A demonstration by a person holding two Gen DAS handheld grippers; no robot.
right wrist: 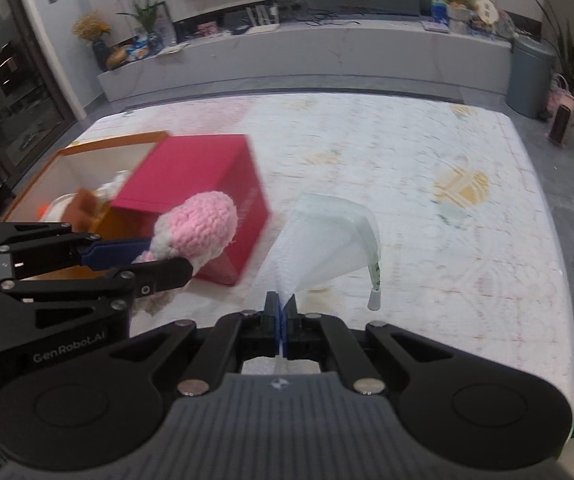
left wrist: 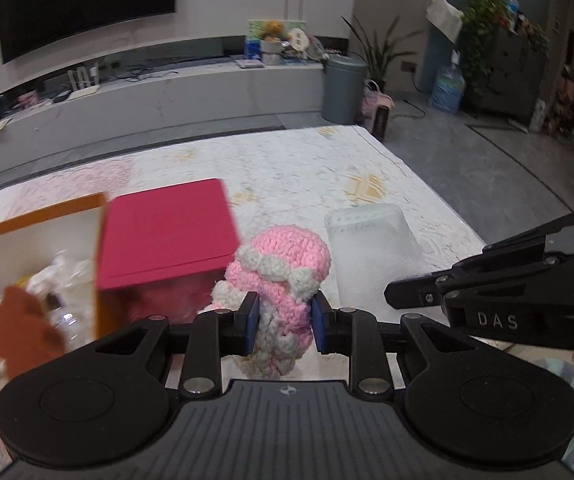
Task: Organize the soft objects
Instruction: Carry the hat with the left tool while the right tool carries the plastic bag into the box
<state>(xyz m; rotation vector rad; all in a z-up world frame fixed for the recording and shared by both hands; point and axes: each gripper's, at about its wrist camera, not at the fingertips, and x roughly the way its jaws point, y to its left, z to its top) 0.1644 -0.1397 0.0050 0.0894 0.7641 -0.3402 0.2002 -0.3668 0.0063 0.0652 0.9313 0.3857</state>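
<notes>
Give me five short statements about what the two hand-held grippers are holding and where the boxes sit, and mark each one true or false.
1. The left hand-held gripper is clamped on a pink and white crocheted toy. True.
2. The right hand-held gripper stands wide open with nothing in it. False: it is shut on the edge of a translucent zip bag.
3. The red box sits beside an open orange box. True.
4. The orange box is empty. False: soft items lie inside it, among them a brown plush piece.
5. The crocheted toy already lies inside the zip bag. False: it is outside the bag, in the left hand-held gripper.
</notes>
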